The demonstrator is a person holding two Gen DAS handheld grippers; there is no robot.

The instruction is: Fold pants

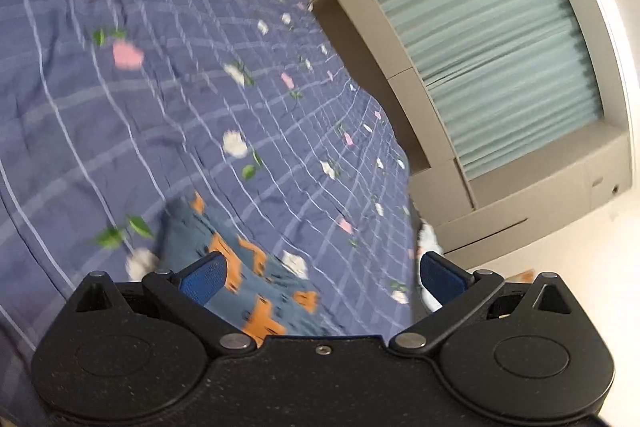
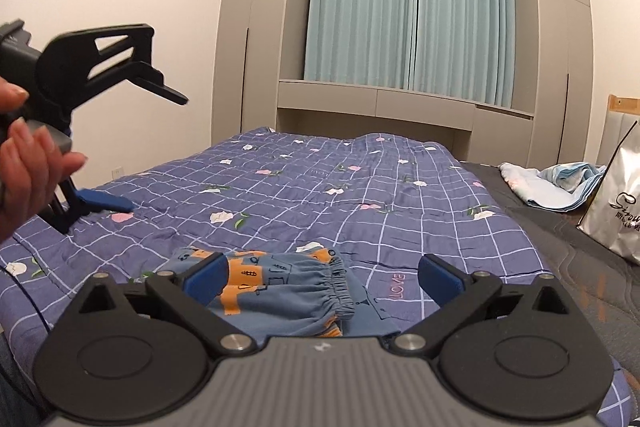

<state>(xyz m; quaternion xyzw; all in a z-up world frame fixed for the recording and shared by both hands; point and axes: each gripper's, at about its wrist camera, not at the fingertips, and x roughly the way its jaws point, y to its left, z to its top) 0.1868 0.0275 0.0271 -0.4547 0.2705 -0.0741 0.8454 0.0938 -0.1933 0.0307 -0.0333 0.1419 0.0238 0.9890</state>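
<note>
The pants, blue with orange figures and an elastic waistband, lie folded in a small bundle on the purple checked bedspread of the bed, at its near edge.

The right tongs hover just above the bundle with the jaws spread wide and nothing clamped. The left blue pad overlaps the left part of the pants in the right wrist view, while the right pad stands past the waistband over bare bedspread, so the bundle sits below and between the jaws, nearer the left one.

The left tongs, carried by a hand, hang in the air well to the left of the pants, rolled onto their side, jaws apart and empty. In their own view the left tongs show the pants beneath the left pad, blurred.

A silver bag stands at the far right.
</note>
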